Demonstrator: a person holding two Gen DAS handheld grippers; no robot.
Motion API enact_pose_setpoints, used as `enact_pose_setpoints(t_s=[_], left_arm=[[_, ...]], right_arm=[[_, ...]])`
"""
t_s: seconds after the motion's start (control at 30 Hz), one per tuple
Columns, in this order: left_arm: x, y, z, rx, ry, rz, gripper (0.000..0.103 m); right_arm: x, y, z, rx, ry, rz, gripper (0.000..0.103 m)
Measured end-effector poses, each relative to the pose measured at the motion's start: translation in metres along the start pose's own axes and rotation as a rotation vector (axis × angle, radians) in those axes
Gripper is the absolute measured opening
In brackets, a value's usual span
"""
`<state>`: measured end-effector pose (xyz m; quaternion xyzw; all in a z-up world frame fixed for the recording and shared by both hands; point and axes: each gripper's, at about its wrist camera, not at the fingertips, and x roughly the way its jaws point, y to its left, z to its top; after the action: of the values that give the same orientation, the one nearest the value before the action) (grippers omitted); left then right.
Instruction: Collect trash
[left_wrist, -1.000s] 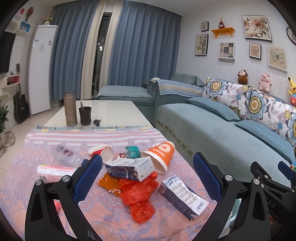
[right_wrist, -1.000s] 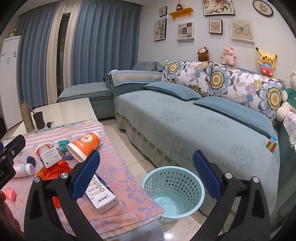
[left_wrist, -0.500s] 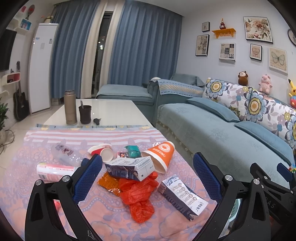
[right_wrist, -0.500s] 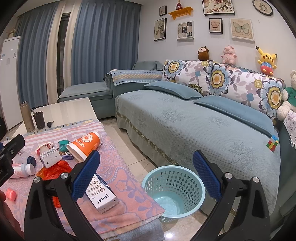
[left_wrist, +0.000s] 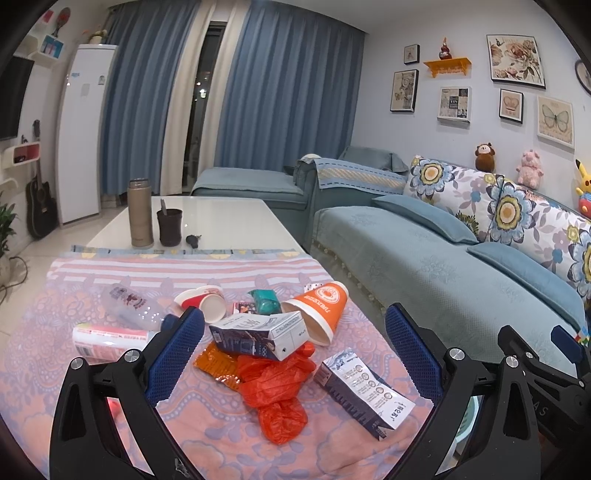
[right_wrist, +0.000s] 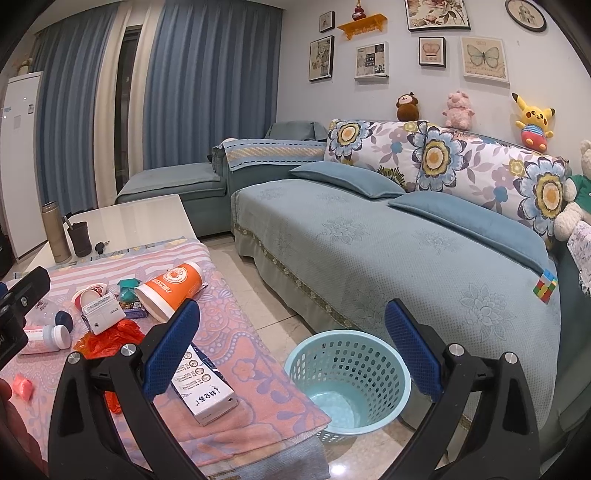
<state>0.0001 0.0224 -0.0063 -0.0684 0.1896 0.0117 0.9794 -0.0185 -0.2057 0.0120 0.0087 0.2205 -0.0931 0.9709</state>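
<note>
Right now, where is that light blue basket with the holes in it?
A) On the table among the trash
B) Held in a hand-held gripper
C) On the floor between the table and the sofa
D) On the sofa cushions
C: the right wrist view shows the basket standing upright on the tiled floor, beside the table edge and in front of the sofa, with nothing visible inside.

**Table surface and floor**

Table (left_wrist: 236, 214) half covered by a pink patterned cloth (left_wrist: 110, 417). On the cloth: orange cup (left_wrist: 321, 306), cartons (left_wrist: 258, 334) (left_wrist: 364, 391), red bag (left_wrist: 277, 384), bottles (left_wrist: 129, 306) (lying flat). Bare end: flask (left_wrist: 140, 212), mug (left_wrist: 170, 227). Floor (right_wrist: 266, 306): blue basket (right_wrist: 347, 380).
</note>
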Motion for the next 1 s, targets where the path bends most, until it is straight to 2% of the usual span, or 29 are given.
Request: enact_pose_setpoints(t_s=[0.5, 0.57, 0.6, 0.63, 0.8, 0.87, 1.0], left_arm=[[-0.004, -0.001, -0.001, -0.006, 0.004, 0.024, 0.095], [-0.002, -0.001, -0.001, -0.005, 0.024, 0.069, 0.095], [-0.001, 0.001, 0.0, -0.004, 0.035, 0.081, 0.095], [-0.002, 0.005, 0.002, -0.015, 0.044, 0.084, 0.095], [-0.011, 0.042, 0.013, -0.041, 0.079, 0.136, 0.095], [-0.013, 0.067, 0.011, -0.053, 0.101, 0.155, 0.095], [-0.011, 0.121, -0.013, -0.067, 0.229, 0.206, 0.095]], right_arm=[[0.005, 0.003, -0.001, 0.012, 0.026, 0.006, 0.095], [0.011, 0.007, -0.001, 0.003, 0.058, 0.02, 0.081], [0.015, 0.01, -0.001, -0.005, 0.077, 0.039, 0.071], [0.017, 0.011, -0.001, -0.008, 0.087, 0.052, 0.068], [0.019, 0.024, -0.003, -0.067, 0.069, 0.104, 0.068], [0.027, 0.028, -0.005, -0.075, 0.087, 0.152, 0.068], [0.052, 0.037, -0.015, -0.102, 0.155, 0.219, 0.068]])
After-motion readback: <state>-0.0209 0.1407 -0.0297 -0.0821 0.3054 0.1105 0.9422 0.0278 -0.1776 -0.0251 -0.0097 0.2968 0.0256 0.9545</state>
